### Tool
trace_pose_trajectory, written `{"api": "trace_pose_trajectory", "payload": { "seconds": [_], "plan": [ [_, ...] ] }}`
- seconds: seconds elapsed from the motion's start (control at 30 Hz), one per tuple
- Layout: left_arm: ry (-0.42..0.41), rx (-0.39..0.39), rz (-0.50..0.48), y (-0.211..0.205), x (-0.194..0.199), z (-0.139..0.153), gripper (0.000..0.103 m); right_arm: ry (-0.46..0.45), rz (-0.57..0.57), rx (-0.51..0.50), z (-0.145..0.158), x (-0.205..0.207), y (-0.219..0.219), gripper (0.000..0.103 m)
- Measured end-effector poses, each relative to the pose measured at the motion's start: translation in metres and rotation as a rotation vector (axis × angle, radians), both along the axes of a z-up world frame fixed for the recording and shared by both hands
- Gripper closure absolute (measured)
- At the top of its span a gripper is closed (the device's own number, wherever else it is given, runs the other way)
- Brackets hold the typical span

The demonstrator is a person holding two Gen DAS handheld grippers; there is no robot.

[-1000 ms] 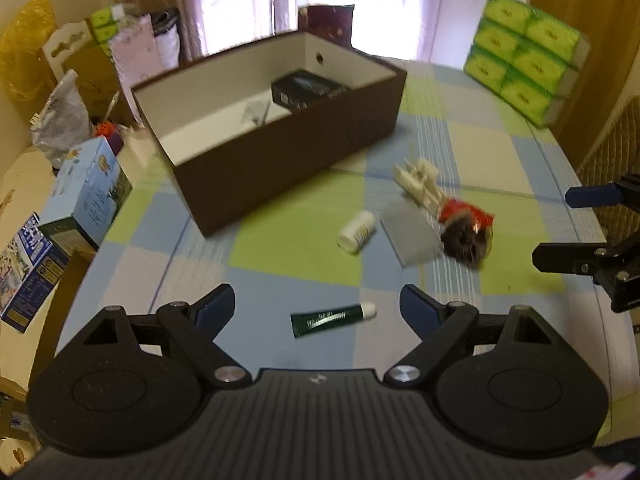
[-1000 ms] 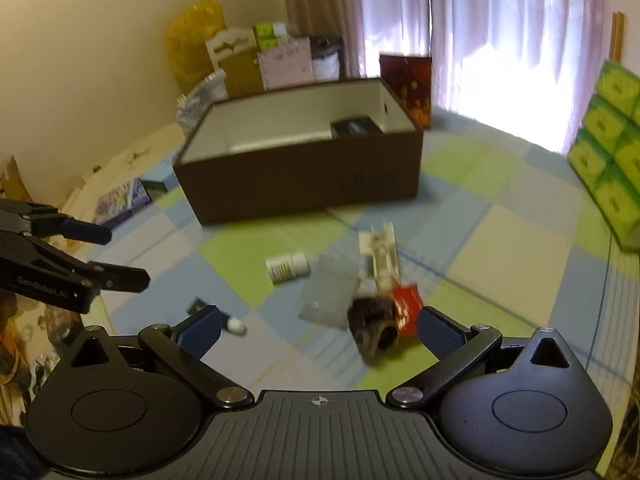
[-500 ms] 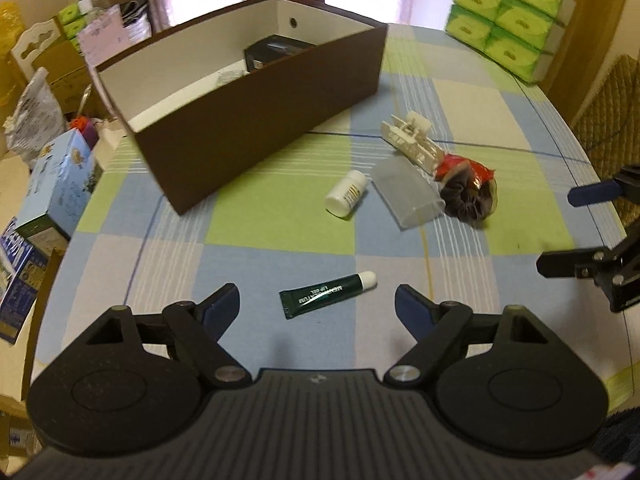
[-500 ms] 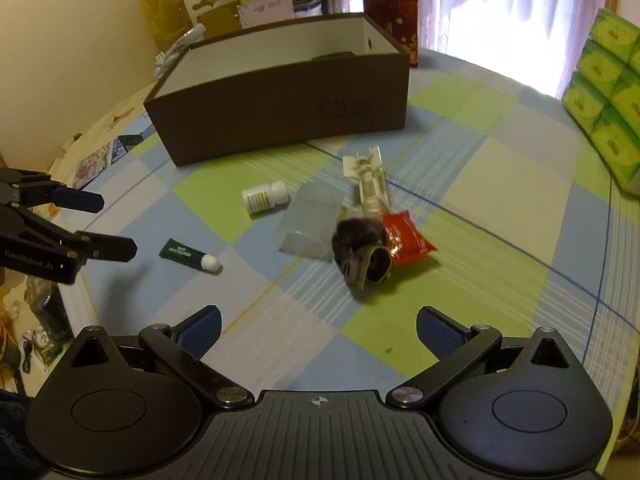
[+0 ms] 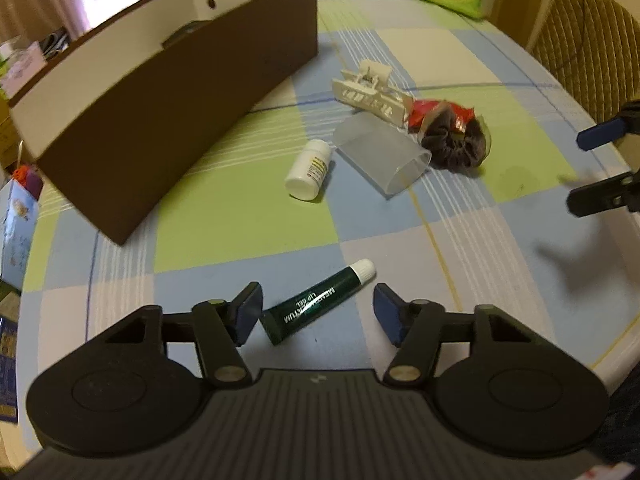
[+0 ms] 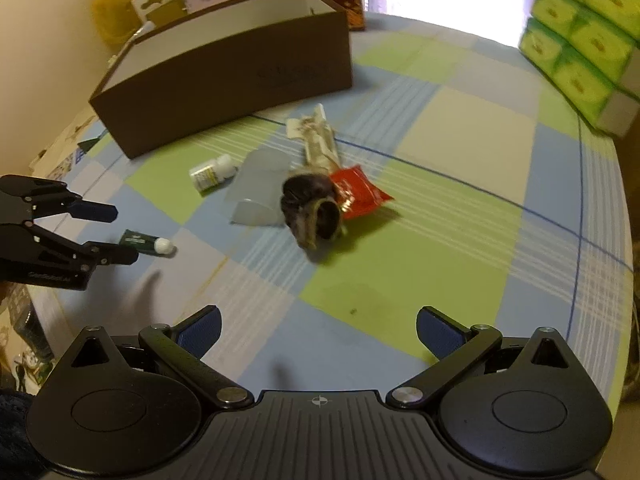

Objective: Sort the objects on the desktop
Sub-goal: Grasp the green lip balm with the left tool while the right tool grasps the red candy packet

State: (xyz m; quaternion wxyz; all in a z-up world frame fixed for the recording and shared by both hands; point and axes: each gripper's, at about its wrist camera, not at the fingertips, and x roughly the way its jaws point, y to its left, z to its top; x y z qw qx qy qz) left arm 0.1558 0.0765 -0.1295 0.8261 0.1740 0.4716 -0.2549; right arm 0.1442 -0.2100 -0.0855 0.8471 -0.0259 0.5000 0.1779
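Straddling lip gel tube [image 5: 320,302], left claw [image 5: 318,312] wide, empty; scrunchie [image 6: 314,210] blurred, possibly bagged.

Left wrist view looked forward and down from low over the near table edge, close above the green tube [image 5: 320,305]. Right wrist view looked from farther right, slightly higher, toward the dark scrunchie [image 6: 314,210]. Both views shared the checked tablecloth [image 5: 248,216], brown box [image 5: 160,108] and central clutter.
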Motion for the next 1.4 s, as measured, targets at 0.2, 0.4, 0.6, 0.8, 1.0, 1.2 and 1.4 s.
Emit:
{"api": "trace_pose_trajectory", "payload": {
  "seconds": [0.2,0.4,0.6,0.8,1.0,1.2,1.4],
  "plan": [
    [0.035,0.017,-0.020,-0.003,0.014,-0.015,0.073,0.002,-0.047,0.010,0.000,0.002,-0.003,0.002],
    [0.058,-0.012,0.077,0.012,0.032,-0.018,0.089,-0.025,-0.062,0.033,-0.001,0.014,0.004,0.002],
    [0.084,-0.042,0.261,0.042,0.050,-0.015,0.089,-0.113,-0.039,0.010,-0.002,0.032,0.019,0.023],
    [0.103,-0.061,0.364,0.068,0.058,-0.014,0.089,-0.160,-0.096,0.018,0.004,0.073,0.005,0.052],
    [0.105,-0.066,0.368,0.076,0.065,-0.012,0.089,-0.106,0.002,-0.019,-0.021,0.102,0.004,0.063],
    [0.105,-0.071,0.371,0.076,0.077,-0.013,0.089,-0.087,0.087,-0.048,-0.041,0.109,0.019,0.063],
    [0.102,-0.064,0.362,0.072,0.085,-0.013,0.088,-0.056,0.084,-0.052,-0.055,0.118,0.020,0.071]
  ]
}}
